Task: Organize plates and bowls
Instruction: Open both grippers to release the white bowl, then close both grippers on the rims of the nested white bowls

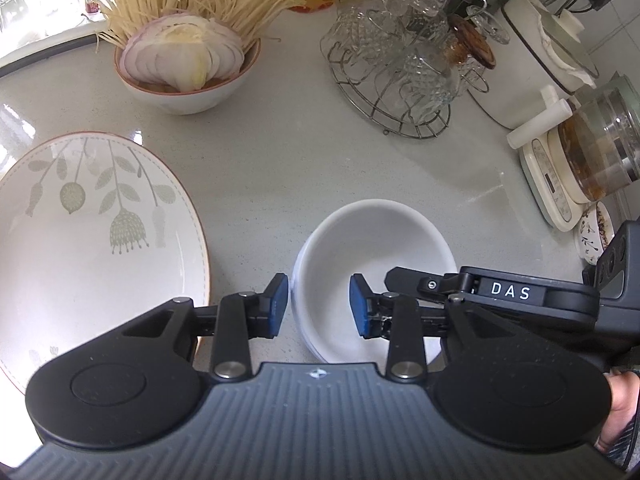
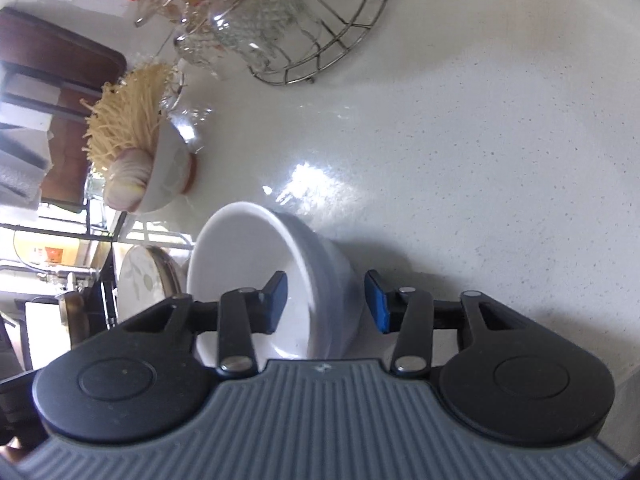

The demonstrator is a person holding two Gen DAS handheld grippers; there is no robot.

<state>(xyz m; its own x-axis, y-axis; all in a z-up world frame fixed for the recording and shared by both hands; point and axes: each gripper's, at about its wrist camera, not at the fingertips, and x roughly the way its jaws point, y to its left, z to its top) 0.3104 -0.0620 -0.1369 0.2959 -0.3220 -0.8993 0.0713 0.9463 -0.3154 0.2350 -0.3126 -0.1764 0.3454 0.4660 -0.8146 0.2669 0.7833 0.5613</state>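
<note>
The white bowl (image 1: pixel 376 276) sits empty on the grey counter (image 1: pixel 280 152), just right of the leaf-patterned plate (image 1: pixel 100 232), near it but apart. In my judgement it is the piece being handled now: both tongs crowd it, and the plate beside it looks like the place it could be stacked or grouped

The left gripper (image 1: pixel 319 306) hangs over the bowl's near-left rim with its jaws apart. One blue pad (image 1: pixel 280 306) stands outside the wall, over the counter between bowl and plate; the other pad (image 1: pixel 359 306) is over the bowl's inside. The rim lies between them, but neither pad looks pressed on it, so nothing is clamped

The right gripper (image 2: pixel 326 302) straddles the opposite wall in the same way, jaws apart. In the right wrist view one pad is inside the bowl (image 2: pixel 256 264) and the other outside, with a clear gap between the outer pad and the wall. From the left wrist view the right tool reaches in from the right, over the rim. I judge this a two-sided hold being set up, steadier for a smooth, glossy bowl

Farther off stand a bowl of sliced onion and noodles (image 1: pixel 186 68), a wire rack of glass cups (image 1: pixel 396 68), and a kettle on its base (image 1: pixel 596 160) at the right edge. A hand (image 1: pixel 622 408) shows behind the left tool
</note>
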